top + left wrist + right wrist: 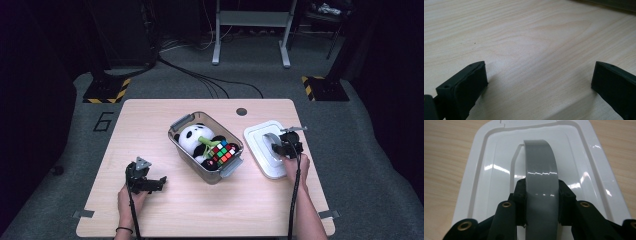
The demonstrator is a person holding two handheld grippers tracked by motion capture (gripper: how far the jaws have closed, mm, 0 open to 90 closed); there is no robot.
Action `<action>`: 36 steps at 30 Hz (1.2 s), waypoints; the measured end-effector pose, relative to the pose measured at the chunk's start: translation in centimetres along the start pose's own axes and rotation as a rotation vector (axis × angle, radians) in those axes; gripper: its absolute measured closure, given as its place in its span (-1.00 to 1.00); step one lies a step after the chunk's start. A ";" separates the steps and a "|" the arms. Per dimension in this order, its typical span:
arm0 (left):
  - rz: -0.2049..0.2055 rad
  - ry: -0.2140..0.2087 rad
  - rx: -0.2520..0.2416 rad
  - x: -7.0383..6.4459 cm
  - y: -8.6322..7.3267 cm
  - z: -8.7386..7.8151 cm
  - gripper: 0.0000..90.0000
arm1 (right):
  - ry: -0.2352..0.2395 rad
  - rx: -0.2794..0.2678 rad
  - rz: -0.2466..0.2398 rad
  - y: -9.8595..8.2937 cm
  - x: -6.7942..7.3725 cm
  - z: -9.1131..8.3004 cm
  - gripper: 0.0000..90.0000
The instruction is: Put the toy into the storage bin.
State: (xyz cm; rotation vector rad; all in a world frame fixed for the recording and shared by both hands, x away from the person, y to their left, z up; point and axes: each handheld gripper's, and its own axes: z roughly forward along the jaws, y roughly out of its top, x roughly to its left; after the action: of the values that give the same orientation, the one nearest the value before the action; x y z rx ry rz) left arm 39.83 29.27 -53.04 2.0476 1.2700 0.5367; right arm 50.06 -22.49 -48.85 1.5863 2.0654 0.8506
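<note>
A clear plastic bin (pixel 186 146) stands at the table's middle, holding a panda plush (pixel 192 137) and a colourful puzzle cube (pixel 222 153). To its right lies the white lid (pixel 260 136) (pixel 481 177) with a grey handle (pixel 271 140) (pixel 541 177). My right gripper (pixel 282 148) (pixel 541 205) is shut on that handle, one jaw on each side of the grey strap. Near the table's front left, my left gripper (pixel 159 182) (pixel 539 80) rests low over bare wood, open with nothing between its jaws.
The wooden table (pixel 150 120) has a round cable hole (pixel 241 111) at its back edge. Beyond it are a grey floor, cables (pixel 210 80) and metal stand legs (pixel 250 30). Bare wood lies left of and in front of the bin.
</note>
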 end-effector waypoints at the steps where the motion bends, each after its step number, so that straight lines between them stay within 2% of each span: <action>1: 0.000 0.001 0.000 0.0 0.0 0.0 -1.00 | 0.005 -0.005 0.001 0.0 -0.1 -0.2 0.48; 5: 0.000 0.000 0.000 0.0 0.0 0.0 -1.00 | 0.019 -0.022 -0.009 0.1 -0.1 -1.0 0.48; 14: 0.000 0.002 0.000 0.0 0.0 0.0 -1.00 | 0.027 -0.021 -0.040 0.3 0.1 -2.1 0.48; 19: 0.001 0.001 0.004 0.0 0.0 0.0 -1.00 | 0.035 -0.036 -0.040 0.9 -0.1 -3.3 0.48; 22: 0.000 0.002 -0.001 0.0 0.0 0.0 -1.00 | 0.039 -0.043 -0.056 1.4 -0.1 -4.0 0.48; 36: 0.002 0.004 0.002 0.0 0.0 0.0 -0.99 | 0.046 -0.067 -0.084 3.3 0.7 -6.6 0.48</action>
State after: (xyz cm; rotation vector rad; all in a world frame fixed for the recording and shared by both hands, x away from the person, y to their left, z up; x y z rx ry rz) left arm 39.78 29.24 -53.03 2.0507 1.2716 0.5403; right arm 47.99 -22.75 -41.71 1.4476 2.0966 0.9250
